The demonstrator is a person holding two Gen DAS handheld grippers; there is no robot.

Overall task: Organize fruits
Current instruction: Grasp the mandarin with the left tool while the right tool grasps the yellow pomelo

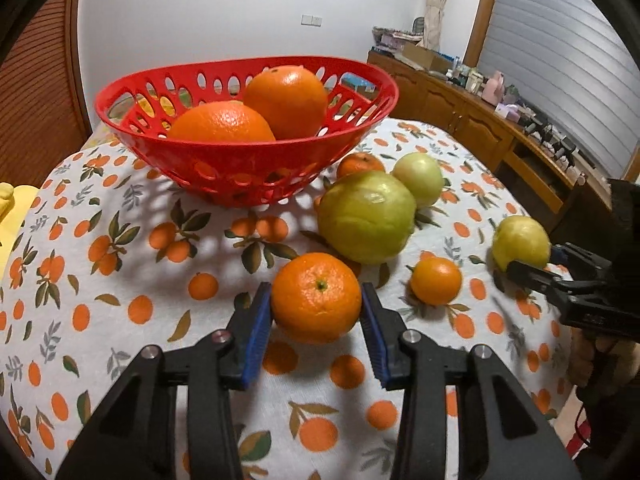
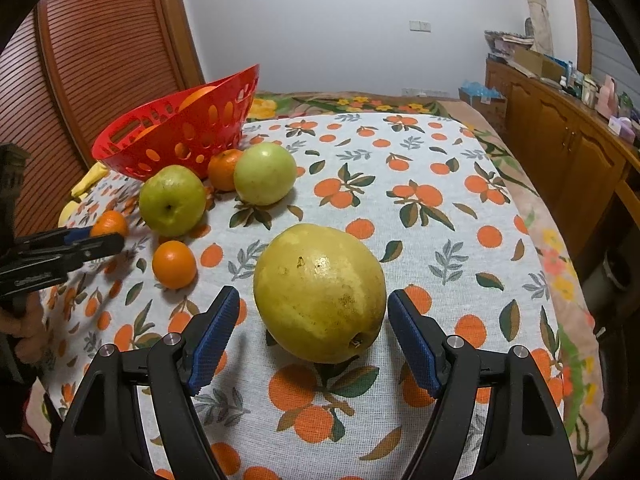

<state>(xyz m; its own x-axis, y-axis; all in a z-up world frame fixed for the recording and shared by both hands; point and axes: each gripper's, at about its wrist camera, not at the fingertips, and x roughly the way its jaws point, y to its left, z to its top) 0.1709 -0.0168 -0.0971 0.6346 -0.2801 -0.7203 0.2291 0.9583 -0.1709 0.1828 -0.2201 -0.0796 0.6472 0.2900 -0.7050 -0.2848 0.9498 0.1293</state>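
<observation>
Straddling a mandarin (image 1: 316, 297), the left claw (image 1: 316, 312) has its two blue pads just beside the fruit's sides, maybe already touching, but I cannot tell if they press it; the fruit rests on the printed cloth (image 1: 120, 280) of the counter. The claw comes low and level, I think so that the pads meet the fruit at its widest part. The right claw (image 2: 314, 338) is spread wide around a big yellow-green fruit (image 2: 320, 292), with clear gaps on both sides, because this one needs much more opening. The red basket (image 1: 248, 168) stands at the far left of the cloth and holds two large oranges (image 1: 286, 96) already, so it is probably the goal for the citrus. Two green fruits (image 2: 173, 200), a small mandarin (image 2: 174, 264) and another mandarin (image 2: 225, 169) close by the basket wait between both claws
</observation>
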